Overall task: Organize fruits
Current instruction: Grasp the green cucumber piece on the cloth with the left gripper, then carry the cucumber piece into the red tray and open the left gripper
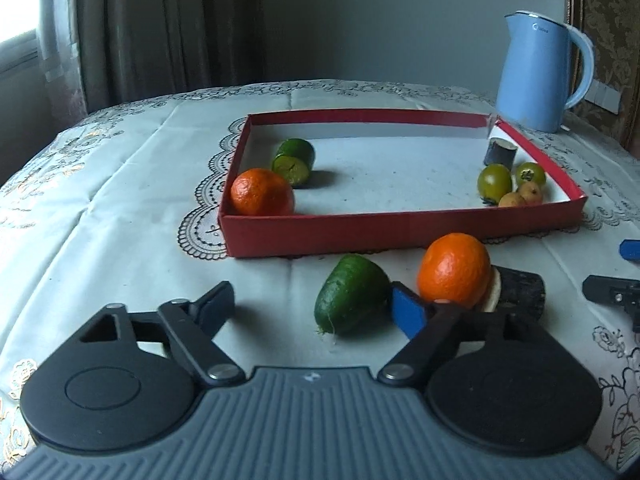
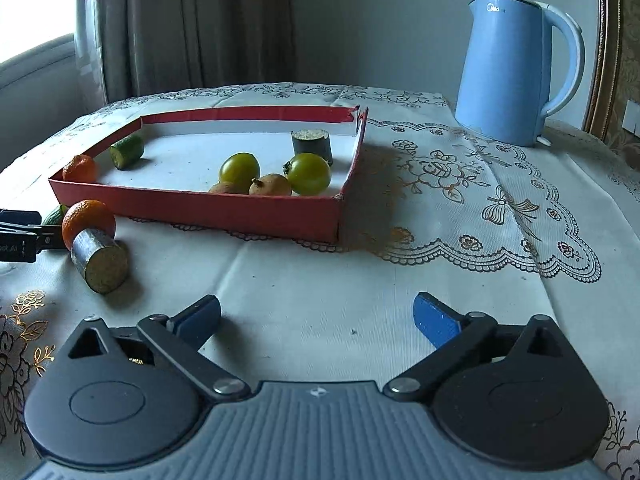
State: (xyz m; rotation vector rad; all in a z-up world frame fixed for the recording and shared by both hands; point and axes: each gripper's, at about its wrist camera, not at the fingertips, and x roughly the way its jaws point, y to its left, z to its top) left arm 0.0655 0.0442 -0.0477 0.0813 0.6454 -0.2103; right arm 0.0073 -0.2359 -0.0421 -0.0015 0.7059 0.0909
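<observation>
1. The green cucumber piece (image 1: 351, 294) lay on the tablecloth (image 1: 120, 220) outside the red box (image 1: 400, 228), just ahead of the left gripper (image 1: 308, 306) and partly between its jaws, nearer the right-hand blue pad (image 1: 408, 312).
2. Just beyond that pad sat an orange (image 1: 454, 270), touching a dark sugarcane segment (image 1: 518, 294) lying on its side.
3. The left gripper's jaws stood partly open and held nothing; whether the pad touched the cucumber piece could not be told.
4. The right gripper (image 2: 316, 320) stood wide open over bare cloth, empty, with the sugarcane segment (image 2: 100, 260) well off to the left of its jaws.
5. Inside the box lay another orange (image 1: 262, 192), a cucumber piece (image 1: 294, 162), two green tomatoes (image 2: 276, 172), small brown fruits (image 2: 270, 186) and an upright sugarcane segment (image 2: 312, 146).
6. Judging by this, the step in hand was picking up the loose cucumber piece; the next move called for centring the jaws around it without nudging the orange.
7. A blue kettle (image 2: 508, 68) stood far behind.
</observation>
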